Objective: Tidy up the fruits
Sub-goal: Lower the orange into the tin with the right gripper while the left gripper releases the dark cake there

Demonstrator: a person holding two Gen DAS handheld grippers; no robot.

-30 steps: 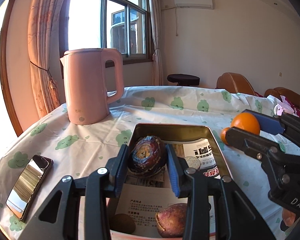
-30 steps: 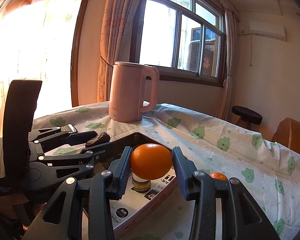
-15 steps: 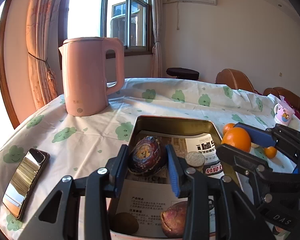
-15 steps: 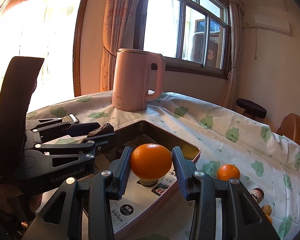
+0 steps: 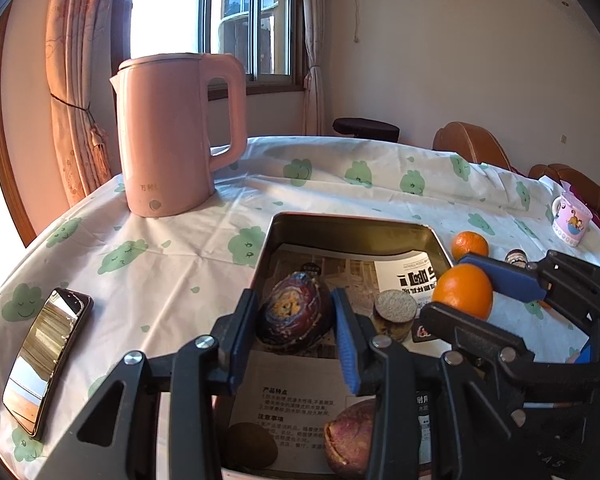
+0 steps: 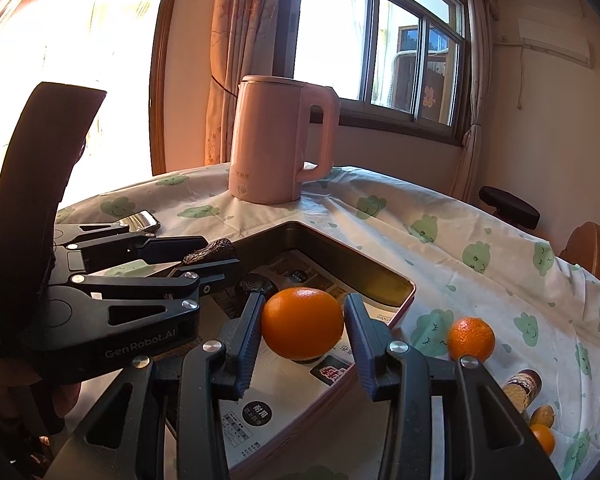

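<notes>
A metal tray (image 5: 352, 226) lined with printed paper sits on the table. My left gripper (image 5: 296, 312) is shut on a dark purple passion fruit (image 5: 296, 310) and holds it low over the tray. My right gripper (image 6: 303, 322) is shut on an orange (image 6: 302, 322) above the tray's (image 6: 384, 280) right side; the orange (image 5: 464, 290) also shows in the left wrist view. A cork-topped jar (image 5: 394, 314), a reddish fruit (image 5: 350, 438) and a brown kiwi (image 5: 250, 450) lie in the tray.
A pink kettle (image 5: 176, 132) stands behind the tray. A phone (image 5: 44, 356) lies at the left. A small orange (image 6: 471, 338), a little bottle (image 6: 520, 386) and smaller fruits (image 6: 542, 438) lie on the cloth to the right. A mug (image 5: 571, 224) stands at the far right.
Both grippers have moved down and forward over the tray with their fruits still held. The orange now sits lower, beside the jar.
</notes>
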